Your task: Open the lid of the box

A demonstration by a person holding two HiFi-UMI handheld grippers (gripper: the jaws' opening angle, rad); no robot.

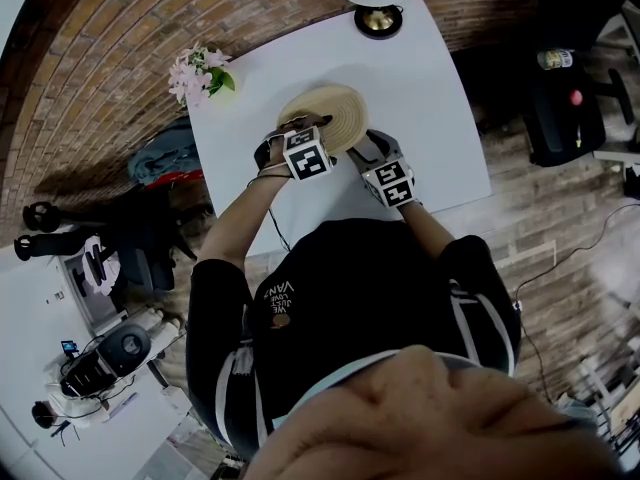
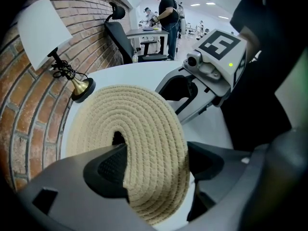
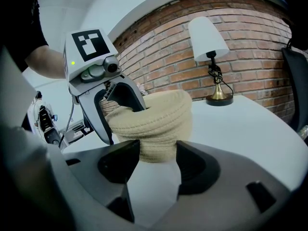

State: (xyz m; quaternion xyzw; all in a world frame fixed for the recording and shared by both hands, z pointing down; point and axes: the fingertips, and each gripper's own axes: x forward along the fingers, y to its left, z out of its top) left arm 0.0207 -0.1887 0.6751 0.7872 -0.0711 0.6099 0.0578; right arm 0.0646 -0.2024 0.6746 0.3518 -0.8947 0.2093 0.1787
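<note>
The right gripper (image 3: pixel 158 161) clasped the woven box (image 3: pixel 156 149) low on its body, while the left gripper (image 2: pixel 156 161) pinched its tilted coiled lid (image 2: pixel 137 114) by the rim, on the white table (image 1: pixel 430 118) before a lamp (image 1: pixel 378 13).

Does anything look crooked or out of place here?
Only the woven lid: it is tilted steeply up instead of lying flat on the box, because the left gripper clamps its rim. The right gripper clasps the box's base. Nothing looks spilled or damaged.
</note>
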